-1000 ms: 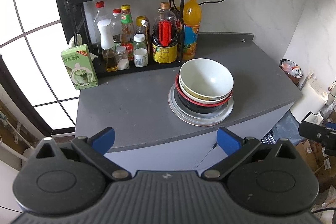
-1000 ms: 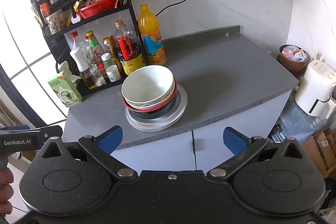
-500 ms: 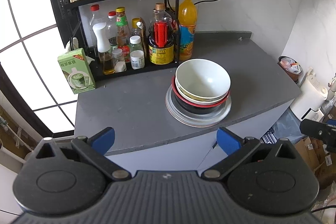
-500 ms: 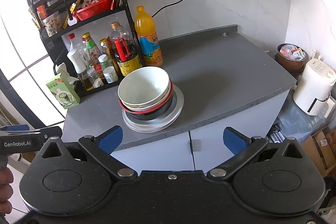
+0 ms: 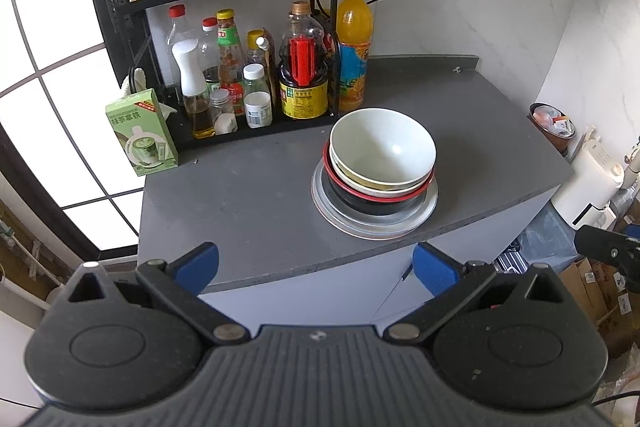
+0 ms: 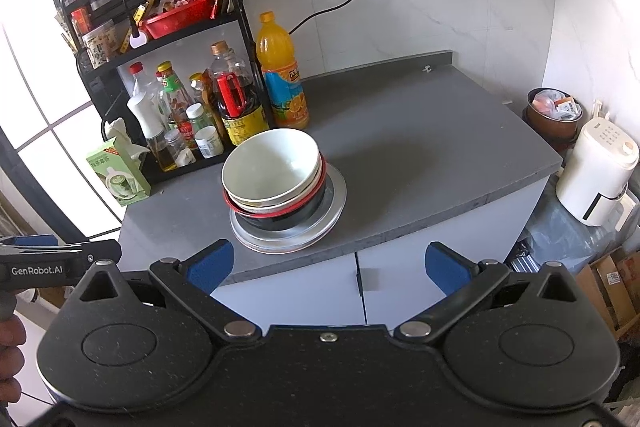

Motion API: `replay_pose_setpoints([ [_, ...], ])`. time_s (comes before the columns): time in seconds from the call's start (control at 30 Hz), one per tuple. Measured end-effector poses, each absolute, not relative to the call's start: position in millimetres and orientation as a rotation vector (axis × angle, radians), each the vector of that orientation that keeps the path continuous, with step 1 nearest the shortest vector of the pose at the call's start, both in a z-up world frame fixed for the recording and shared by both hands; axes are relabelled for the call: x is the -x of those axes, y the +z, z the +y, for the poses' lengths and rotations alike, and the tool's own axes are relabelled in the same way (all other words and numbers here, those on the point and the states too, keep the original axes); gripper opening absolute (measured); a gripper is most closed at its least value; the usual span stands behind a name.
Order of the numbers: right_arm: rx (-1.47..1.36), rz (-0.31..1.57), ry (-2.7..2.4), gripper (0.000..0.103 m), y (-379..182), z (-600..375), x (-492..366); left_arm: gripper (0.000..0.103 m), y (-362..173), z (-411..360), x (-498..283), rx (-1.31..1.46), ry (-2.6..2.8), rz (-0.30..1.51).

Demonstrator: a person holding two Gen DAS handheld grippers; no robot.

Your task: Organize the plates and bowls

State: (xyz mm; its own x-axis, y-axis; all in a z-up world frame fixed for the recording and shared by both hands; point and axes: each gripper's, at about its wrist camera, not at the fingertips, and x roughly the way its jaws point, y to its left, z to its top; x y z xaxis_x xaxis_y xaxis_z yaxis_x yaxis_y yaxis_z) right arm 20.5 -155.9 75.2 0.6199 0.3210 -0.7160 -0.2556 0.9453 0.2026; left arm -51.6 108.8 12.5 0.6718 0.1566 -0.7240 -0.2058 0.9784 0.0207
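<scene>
Grippers empty, dishes stacked

Both grippers, left and right, spread wide, holding nothing, well short of counter. Bowls nested on plates near front edge. Stacking looks done; anything left is unclear, maybe moving the stack.

Left hand-held gripper and right hand-held gripper are both hovering level, blue-padded jaws spread wide, gripping nothing.

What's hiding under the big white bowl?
Under the big white bowl sit a cream bowl, a red-rimmed black bowl, then round grey plates. How many plates is hidden.
</scene>
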Motion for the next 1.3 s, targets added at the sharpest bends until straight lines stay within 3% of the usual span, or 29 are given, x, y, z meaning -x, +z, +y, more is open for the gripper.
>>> replay_pose_setpoints([
  [1.3,-0.082,0.842,0.332,0.103,72.7,-161.1,-29.3,0.102,6.7,99.3,38.5,0.074,0.214,0.835],
])
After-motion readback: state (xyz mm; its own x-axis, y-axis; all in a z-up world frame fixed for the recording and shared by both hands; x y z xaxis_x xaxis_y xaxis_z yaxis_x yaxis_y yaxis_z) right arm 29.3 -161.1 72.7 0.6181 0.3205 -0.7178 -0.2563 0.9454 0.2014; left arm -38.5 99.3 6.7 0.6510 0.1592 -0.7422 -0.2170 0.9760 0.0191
